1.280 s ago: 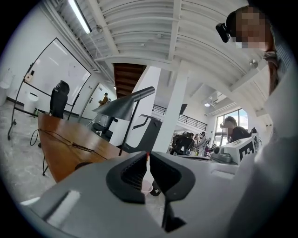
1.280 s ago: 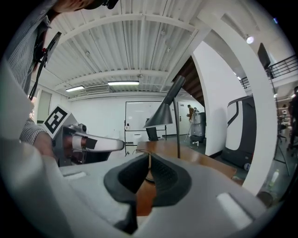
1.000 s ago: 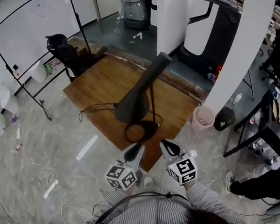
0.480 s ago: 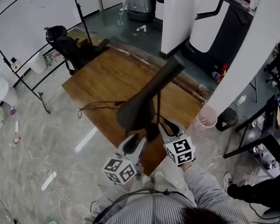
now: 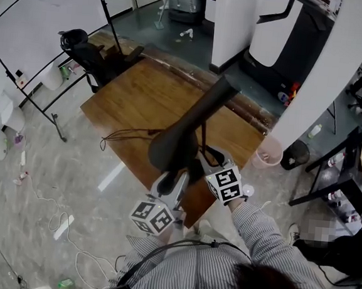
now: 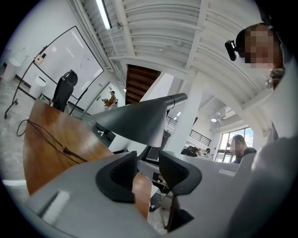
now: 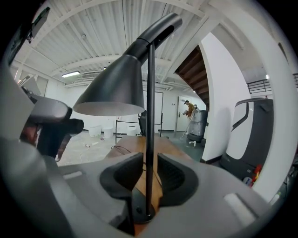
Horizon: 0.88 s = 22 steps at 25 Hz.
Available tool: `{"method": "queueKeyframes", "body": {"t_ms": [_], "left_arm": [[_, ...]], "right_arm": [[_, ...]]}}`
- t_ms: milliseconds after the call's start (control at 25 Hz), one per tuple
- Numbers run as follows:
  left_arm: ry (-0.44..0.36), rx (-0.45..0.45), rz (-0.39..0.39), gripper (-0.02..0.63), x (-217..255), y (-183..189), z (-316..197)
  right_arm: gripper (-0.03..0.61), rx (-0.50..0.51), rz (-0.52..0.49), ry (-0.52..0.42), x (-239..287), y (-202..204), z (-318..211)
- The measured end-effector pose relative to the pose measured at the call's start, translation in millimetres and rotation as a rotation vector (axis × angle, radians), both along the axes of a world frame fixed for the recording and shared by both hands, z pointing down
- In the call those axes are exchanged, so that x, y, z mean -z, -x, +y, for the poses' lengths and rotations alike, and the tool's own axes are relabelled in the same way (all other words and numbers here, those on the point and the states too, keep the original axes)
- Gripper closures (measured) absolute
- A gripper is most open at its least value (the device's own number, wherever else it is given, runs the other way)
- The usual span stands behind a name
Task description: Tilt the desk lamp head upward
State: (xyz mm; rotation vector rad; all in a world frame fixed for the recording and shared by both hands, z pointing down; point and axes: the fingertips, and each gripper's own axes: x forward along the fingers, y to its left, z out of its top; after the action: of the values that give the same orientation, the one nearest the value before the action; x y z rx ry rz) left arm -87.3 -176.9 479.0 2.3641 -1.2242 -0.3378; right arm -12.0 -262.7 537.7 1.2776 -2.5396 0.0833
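Note:
A dark desk lamp stands near the front edge of the wooden table (image 5: 141, 99), its cone head (image 5: 178, 140) tilted downward on a thin stem (image 5: 202, 136). My left gripper (image 5: 173, 181) is just under the head's rim. In the left gripper view the head (image 6: 135, 123) hangs above and beyond the left gripper (image 6: 148, 169), whose jaws have just been opening, with nothing between them. My right gripper (image 5: 206, 163) is at the lamp's foot. Its jaws (image 7: 150, 174) straddle the stem (image 7: 150, 116) above the round base (image 7: 142, 214), with gaps on both sides.
A black cable (image 5: 125, 133) loops over the table. A pink bin (image 5: 265, 155) sits by a white pillar (image 5: 326, 71) on the right. An office chair (image 5: 82, 53) and a whiteboard (image 5: 34, 21) stand at the far left. Cords lie on the floor.
Both grippers have moved in toward the lamp. The right one has slid left to the stem at the base. The left one has come up under the head, its jaws wider.

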Motion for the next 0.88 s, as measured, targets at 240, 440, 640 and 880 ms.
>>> {"method": "queueKeyframes", "body": {"t_ms": [240,440,640,880], "left_arm": [[-0.020,0.038,0.034,0.468,7,1,-5],[-0.050,0.038,0.136,0.468,18,1,0],[-0.041,0.032,0.245,0.466,22,4,0],[-0.024,0.040,0.279,0.528,22,9,-3]], "right_arm": [[0.497,0.050,0.023,0.033,-12,9,-8],[0.526,0.069,0.053,0.037,-15,10,-13],[0.531,0.081,0.053,0.029,-15,13,-14],[0.532,0.100,0.067,0.027,-17,15,-14]]}}
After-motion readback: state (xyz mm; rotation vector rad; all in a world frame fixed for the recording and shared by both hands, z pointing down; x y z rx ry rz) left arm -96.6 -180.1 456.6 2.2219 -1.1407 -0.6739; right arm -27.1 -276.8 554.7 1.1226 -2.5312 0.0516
